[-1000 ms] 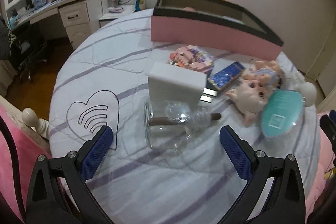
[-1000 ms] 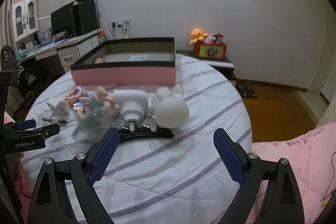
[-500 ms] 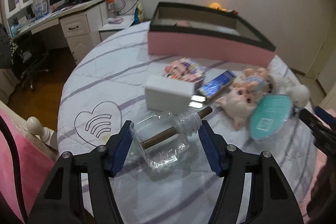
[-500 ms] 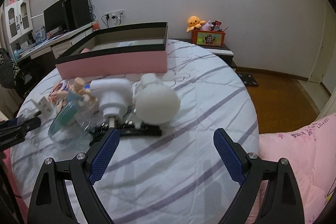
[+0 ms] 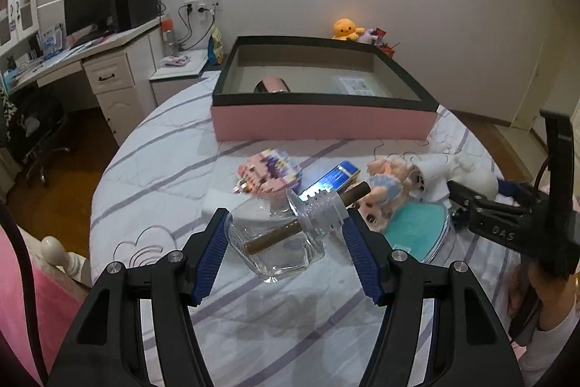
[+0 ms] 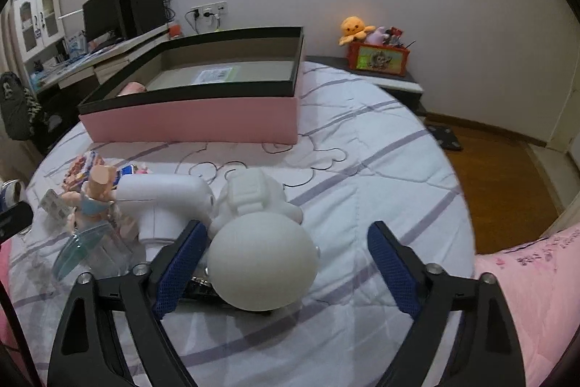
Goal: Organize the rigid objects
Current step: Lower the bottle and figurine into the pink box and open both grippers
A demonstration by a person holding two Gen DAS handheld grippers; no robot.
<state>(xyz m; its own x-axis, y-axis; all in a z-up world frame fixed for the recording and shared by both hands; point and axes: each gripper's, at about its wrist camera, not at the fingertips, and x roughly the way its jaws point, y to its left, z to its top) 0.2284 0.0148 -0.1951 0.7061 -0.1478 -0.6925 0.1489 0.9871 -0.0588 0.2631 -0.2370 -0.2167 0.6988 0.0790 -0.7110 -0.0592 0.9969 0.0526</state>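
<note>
Clear glass bottle [image 5: 281, 242] clamped in left tongs [image 5: 284, 247], ribbed neck toward upper right; right tongs [image 6: 282, 260] closing around white astronaut [image 6: 259, 242].

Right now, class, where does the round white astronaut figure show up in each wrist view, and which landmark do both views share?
Left wrist view: the round white astronaut figure lies far right, partly hidden behind the right claw.
Right wrist view: lower centre, between the closing claw fingers.
Shared landmark: the pink open box with black rim.

Clear glossy glass bottle [image 5: 286, 243], matt white figure [image 6: 259, 263]
</note>
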